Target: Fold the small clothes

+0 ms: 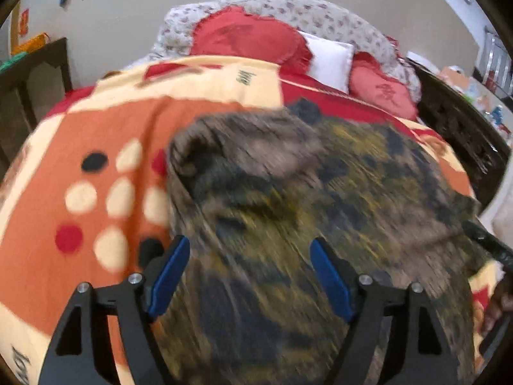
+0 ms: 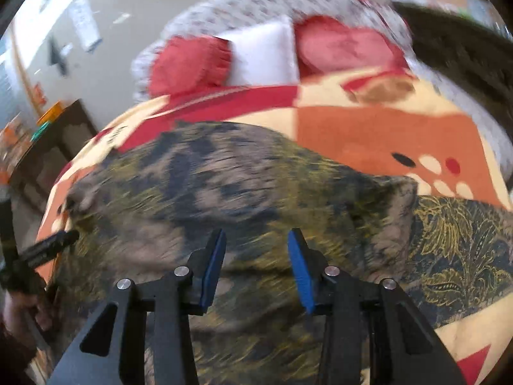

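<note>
A small garment (image 1: 304, 176) in dark blue, grey and yellow print lies bunched on the bed, blurred in both views. My left gripper (image 1: 250, 272) hovers over its near left part, jaws wide apart, blue pads clear of the cloth. My right gripper (image 2: 256, 269) is open above the same garment (image 2: 240, 186), and nothing is pinched between its pads. A flatter stretch of the printed cloth (image 2: 458, 240) spreads to the right. A black finger of the right gripper (image 1: 487, 247) shows at the garment's right edge. The left gripper's finger (image 2: 51, 243) shows at its left edge.
The bed carries an orange, cream and red dotted blanket (image 1: 96, 176). Red pillows (image 1: 250, 35) and a white pillow (image 1: 330, 57) lean on a floral headboard cover (image 1: 320, 9). Dark wooden furniture (image 1: 29, 89) stands at the left, and a dark bed frame (image 1: 461, 128) at the right. A hand (image 2: 19, 314) shows at the edge.
</note>
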